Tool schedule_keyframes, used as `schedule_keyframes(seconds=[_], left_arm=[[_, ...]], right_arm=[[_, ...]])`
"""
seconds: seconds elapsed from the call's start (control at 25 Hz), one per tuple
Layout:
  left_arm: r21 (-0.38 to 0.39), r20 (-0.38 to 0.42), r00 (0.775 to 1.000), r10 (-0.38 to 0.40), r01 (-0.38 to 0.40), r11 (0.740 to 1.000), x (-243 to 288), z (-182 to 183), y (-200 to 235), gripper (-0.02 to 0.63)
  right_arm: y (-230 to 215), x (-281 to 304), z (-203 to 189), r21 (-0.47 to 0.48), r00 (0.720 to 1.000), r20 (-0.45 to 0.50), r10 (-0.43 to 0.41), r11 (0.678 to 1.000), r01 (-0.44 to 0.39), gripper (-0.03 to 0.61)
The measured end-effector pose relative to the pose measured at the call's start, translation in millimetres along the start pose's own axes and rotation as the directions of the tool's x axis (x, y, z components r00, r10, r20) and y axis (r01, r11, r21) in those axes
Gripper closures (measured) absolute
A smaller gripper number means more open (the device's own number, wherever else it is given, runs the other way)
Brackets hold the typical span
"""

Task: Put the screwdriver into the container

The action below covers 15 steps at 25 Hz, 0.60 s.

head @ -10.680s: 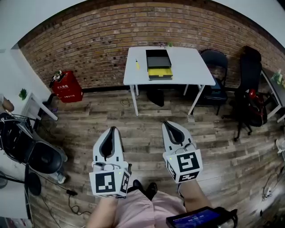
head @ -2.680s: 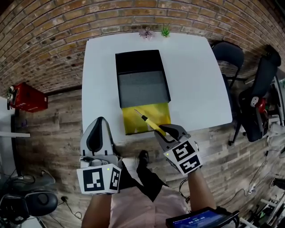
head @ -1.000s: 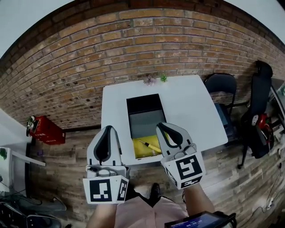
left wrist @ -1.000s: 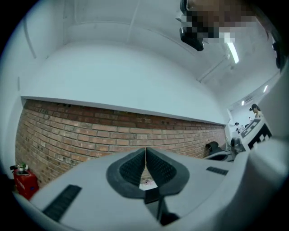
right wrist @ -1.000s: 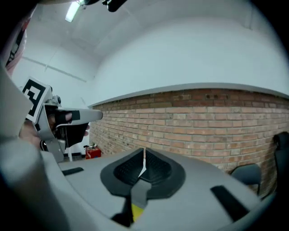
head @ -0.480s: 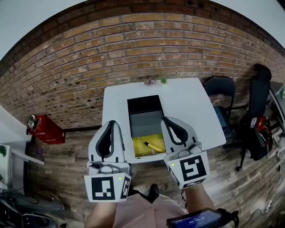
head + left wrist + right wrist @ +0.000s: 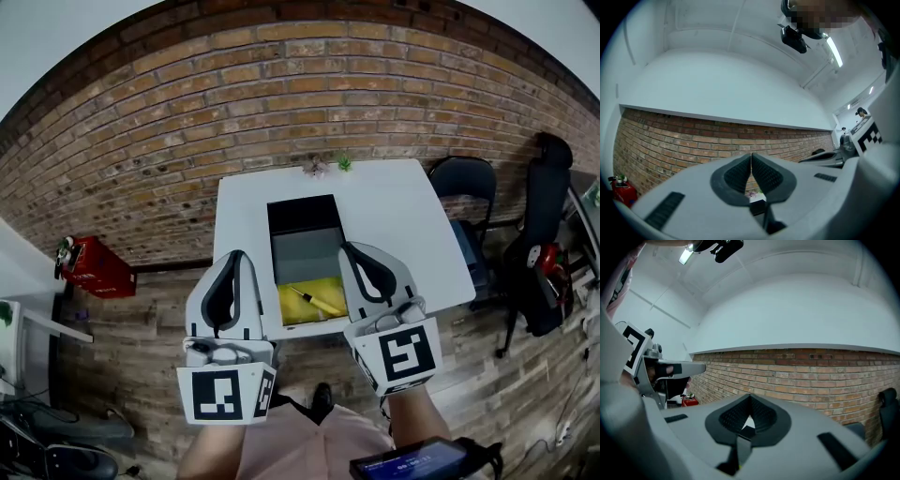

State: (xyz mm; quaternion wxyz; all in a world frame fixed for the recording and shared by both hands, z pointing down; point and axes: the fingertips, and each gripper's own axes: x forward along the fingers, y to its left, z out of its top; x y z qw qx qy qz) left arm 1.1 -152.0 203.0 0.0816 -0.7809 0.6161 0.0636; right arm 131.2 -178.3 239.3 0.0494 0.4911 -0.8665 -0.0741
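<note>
The screwdriver [image 7: 314, 301], with a yellow handle and a thin shaft, lies aslant in the yellow front compartment [image 7: 291, 312] of the container [image 7: 302, 214]. The container is a long black and grey box on the white table [image 7: 394, 225]. My left gripper [image 7: 233, 255] hangs shut and empty in front of the table's near edge, left of the container. My right gripper [image 7: 352, 247] is also shut and empty, just right of the yellow compartment. The left gripper [image 7: 751, 155] and the right gripper [image 7: 749, 398] both point at the brick wall, jaws together.
Two small plants [image 7: 324, 167] stand at the table's back edge against the brick wall. Black chairs [image 7: 464, 183] and a bag are at the right. A red box [image 7: 91, 268] sits on the wooden floor at the left. A dark tablet [image 7: 422, 459] shows at the bottom.
Earlier the right gripper held the screwdriver over the yellow compartment; now it lies there and both grippers are drawn back. In the last second the view has barely shifted.
</note>
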Motion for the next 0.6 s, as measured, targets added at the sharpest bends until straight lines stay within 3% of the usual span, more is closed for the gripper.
schedule_keyframes(seconds=[0.6], left_arm=[[-0.005, -0.002, 1.0, 0.006, -0.006, 1.0, -5.7, -0.7, 3.7, 0.6]], right_arm=[[3.5, -1.6, -2.0, -0.004, 1.0, -0.012, -0.005, 1.0, 0.005, 0.58]])
